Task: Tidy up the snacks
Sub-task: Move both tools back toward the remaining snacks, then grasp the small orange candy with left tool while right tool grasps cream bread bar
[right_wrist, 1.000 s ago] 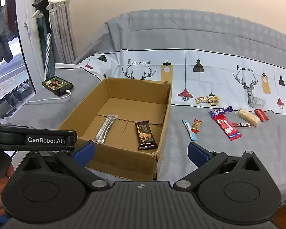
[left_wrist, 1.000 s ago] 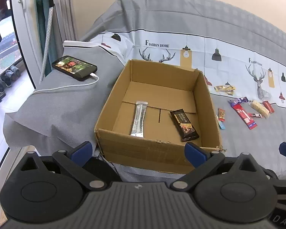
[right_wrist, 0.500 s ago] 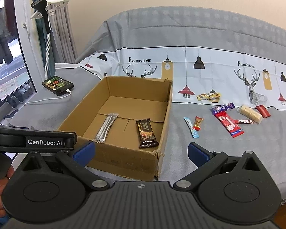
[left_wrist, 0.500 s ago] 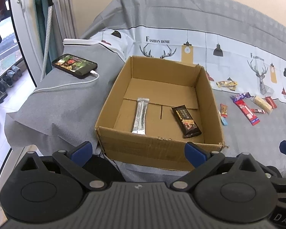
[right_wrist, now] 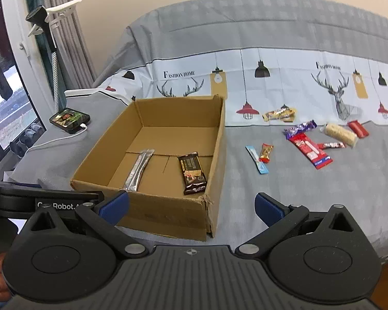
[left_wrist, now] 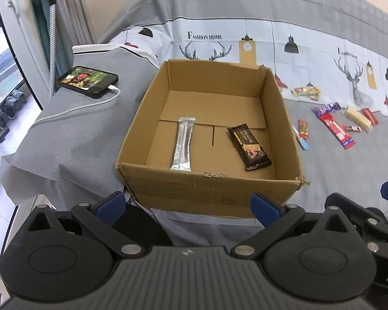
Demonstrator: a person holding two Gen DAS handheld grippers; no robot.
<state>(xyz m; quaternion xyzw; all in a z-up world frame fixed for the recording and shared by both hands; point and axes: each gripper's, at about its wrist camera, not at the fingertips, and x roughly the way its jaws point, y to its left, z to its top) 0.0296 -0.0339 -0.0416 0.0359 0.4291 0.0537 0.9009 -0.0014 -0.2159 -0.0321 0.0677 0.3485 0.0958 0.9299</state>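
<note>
Where the left wrist view looks over the grey cloth-covered bed (left_wrist: pixel 72 139), the left gripper (left_wrist: pixel 187 202) gapes wide and empty before a cardboard box (left_wrist: pixel 207 188) — phone (left_wrist: pixel 88 79) near the window-side edge. Right wrist view: right gripper (right_wrist: pixel 191 205) wide too — loose snacks (right_wrist: pixel 307 147) lie on the cloth beside the box.

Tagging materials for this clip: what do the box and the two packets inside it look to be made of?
The box: plain brown corrugated cardboard, matte, with a torn, frayed corner. The silver stick packet: probably metallised foil or film, shiny and crinkled. The dark bar wrapper: likely glossy printed plastic film, though the look leaves it open.
</note>
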